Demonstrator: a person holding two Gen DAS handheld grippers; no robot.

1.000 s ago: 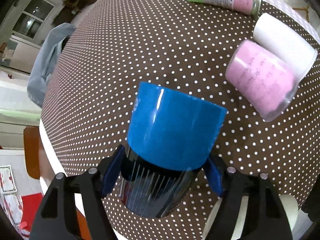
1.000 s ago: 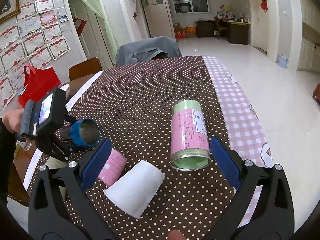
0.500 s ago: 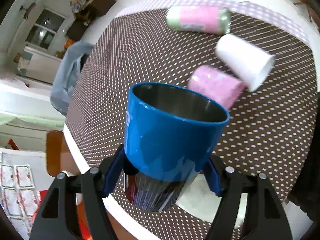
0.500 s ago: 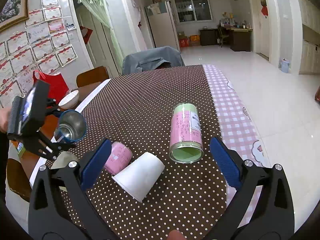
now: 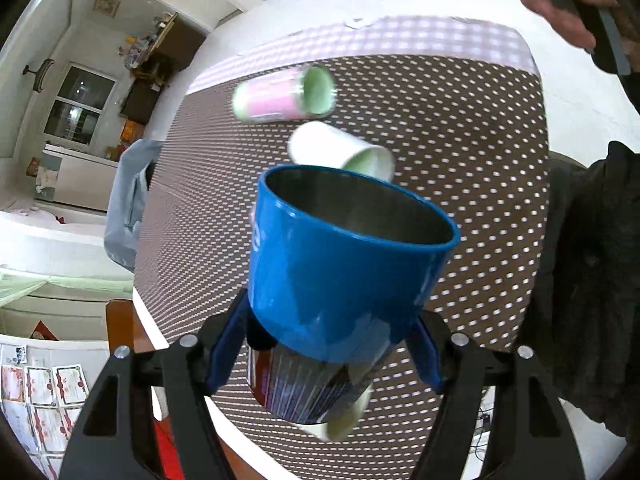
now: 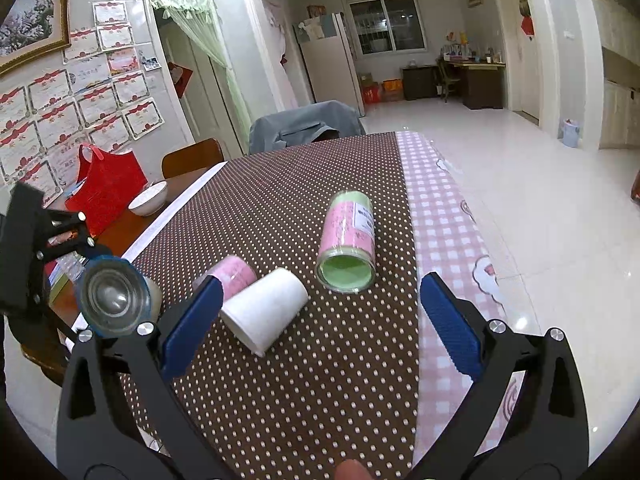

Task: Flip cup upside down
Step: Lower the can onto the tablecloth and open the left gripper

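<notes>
My left gripper [image 5: 326, 344] is shut on a blue cup with a steel inside [image 5: 340, 264] and holds it in the air over the table's near left edge. The cup's open mouth faces away from the camera. In the right wrist view the same cup [image 6: 114, 300] is at the left, mouth towards that camera, held by the left gripper [image 6: 86, 264]. My right gripper [image 6: 320, 328] is open and empty, above the near end of the table.
On the brown dotted tablecloth [image 6: 300, 380] lie a white paper cup [image 6: 264, 308], a pink cup [image 6: 236, 276] and a pink-and-green jar [image 6: 350, 248], all on their sides. A pale cup [image 5: 344, 420] sits under the blue one. A bowl [image 6: 148, 198] and red bag [image 6: 108, 196] are at the left.
The left gripper has turned the blue cup over, from bottom facing the camera to mouth showing, and lifted it. The right gripper has risen and stayed open.
</notes>
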